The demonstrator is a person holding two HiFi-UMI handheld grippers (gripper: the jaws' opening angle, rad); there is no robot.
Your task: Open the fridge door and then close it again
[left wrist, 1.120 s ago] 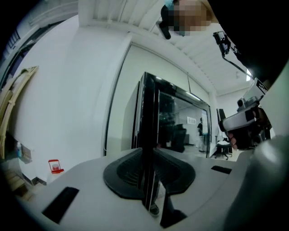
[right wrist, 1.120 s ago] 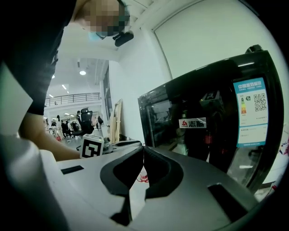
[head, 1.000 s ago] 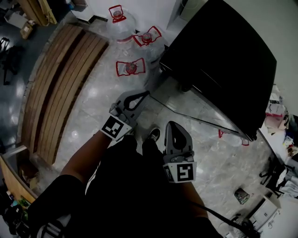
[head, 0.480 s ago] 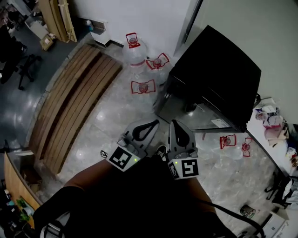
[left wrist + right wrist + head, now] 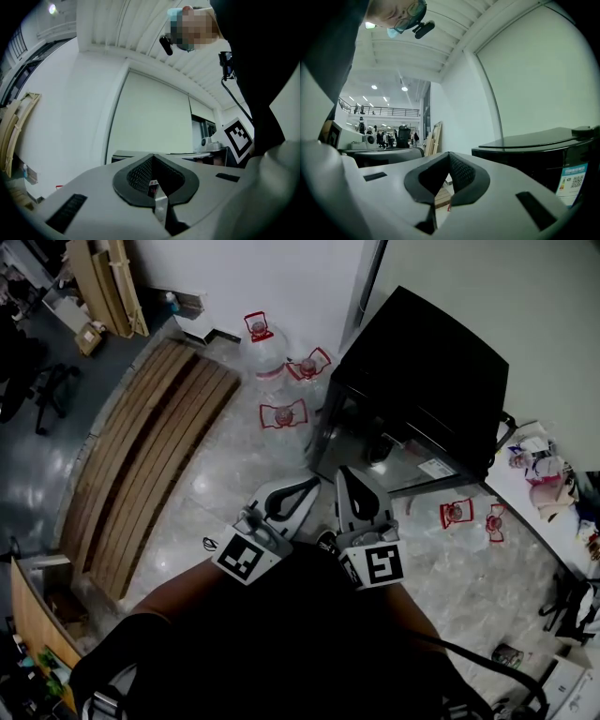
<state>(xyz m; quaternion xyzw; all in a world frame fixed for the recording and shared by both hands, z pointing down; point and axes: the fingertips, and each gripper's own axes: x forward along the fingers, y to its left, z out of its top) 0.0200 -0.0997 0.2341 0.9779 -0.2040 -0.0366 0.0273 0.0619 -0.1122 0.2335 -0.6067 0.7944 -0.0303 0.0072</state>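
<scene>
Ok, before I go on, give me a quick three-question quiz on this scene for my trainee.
1. True or false: the left tool is shut and empty.
2. In the head view, what stands left of the fridge? A) water jugs B) a sink C) a ladder
3. Does the right tool touch the fridge?
Key: 1 true; 2 A; 3 no.

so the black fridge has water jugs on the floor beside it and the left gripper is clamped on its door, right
No. The left gripper is shut on nothing and hangs clear of the fridge, as the head view shows. The fridge is black, with water jugs on the floor beside it.
</scene>
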